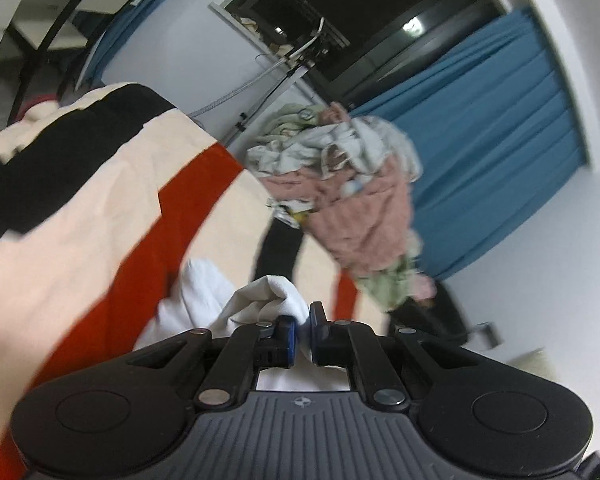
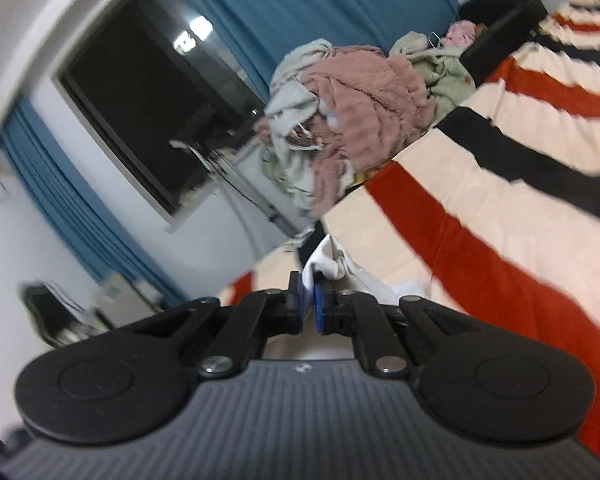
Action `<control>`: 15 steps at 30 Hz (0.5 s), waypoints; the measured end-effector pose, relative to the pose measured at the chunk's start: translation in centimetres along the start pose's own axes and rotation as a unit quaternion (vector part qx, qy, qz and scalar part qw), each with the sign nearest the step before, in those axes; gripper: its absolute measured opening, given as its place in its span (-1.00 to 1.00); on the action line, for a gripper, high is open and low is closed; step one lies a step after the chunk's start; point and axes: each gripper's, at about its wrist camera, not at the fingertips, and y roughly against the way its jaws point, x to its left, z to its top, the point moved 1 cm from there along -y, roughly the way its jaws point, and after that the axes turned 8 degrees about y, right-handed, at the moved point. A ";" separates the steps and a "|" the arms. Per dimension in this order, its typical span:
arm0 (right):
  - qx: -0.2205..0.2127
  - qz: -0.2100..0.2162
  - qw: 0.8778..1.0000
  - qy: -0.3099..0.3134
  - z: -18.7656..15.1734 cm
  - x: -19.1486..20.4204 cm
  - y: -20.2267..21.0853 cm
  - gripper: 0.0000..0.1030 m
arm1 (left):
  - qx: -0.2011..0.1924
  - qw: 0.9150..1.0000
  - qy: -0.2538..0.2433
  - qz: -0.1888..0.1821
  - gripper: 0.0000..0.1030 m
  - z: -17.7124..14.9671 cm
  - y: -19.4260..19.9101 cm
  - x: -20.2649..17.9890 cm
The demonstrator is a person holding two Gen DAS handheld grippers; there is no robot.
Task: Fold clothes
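We've got both ends pinched. The left gripper (image 1: 303, 330) has its jaws nearly shut on a bunched fold of the white garment (image 1: 236, 300), and the right gripper (image 2: 309, 304) is clamped down the same way on another bit of that white cloth, blue pads pressing thin fabric. The garment hangs close in under both cameras, above the striped blanket (image 2: 480, 216) on the bed, with the pile of unfolded clothes (image 1: 340, 184) sitting further back by the blue curtain (image 1: 500, 140).

What could go wrong? Both grips look shallow to us: only a small edge of cloth sits between the pads, so a quick tug or a shake could slide it free on one side and drop the garment in a heap. If the two hands pull unevenly, we judge the cloth would twist instead of spreading flat. The frames are blurred, which suggests fast motion, and a dragging hem could catch the blanket and ruck it up.

As for direction, we cannot tell the garment's long axis for certain; too little of it shows. Our guess is that it stretches between the two grippers, the rest hanging below them out of view.
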 end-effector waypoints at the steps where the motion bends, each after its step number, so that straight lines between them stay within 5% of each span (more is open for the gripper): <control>1: 0.008 -0.007 1.000 0.006 -0.1 -0.5 -2.0 -0.82 | 0.002 1.000 -0.003 0.006 -0.86 0.2 -1.6 0.5; 6: 0.045 0.010 0.999 -0.016 -2.9 -5.0 -6.6 -0.80 | 0.013 1.000 -0.009 -0.007 -0.86 0.1 -6.3 3.7; 11: 0.035 0.014 0.999 0.007 -2.4 -4.7 -9.0 -0.79 | -0.014 0.997 -0.079 -0.015 -0.85 0.3 -8.3 2.8; 15: 0.042 0.043 0.998 0.001 -2.3 -5.4 -10.7 -0.75 | -0.011 0.996 -0.083 -0.018 -0.79 0.8 -9.9 3.2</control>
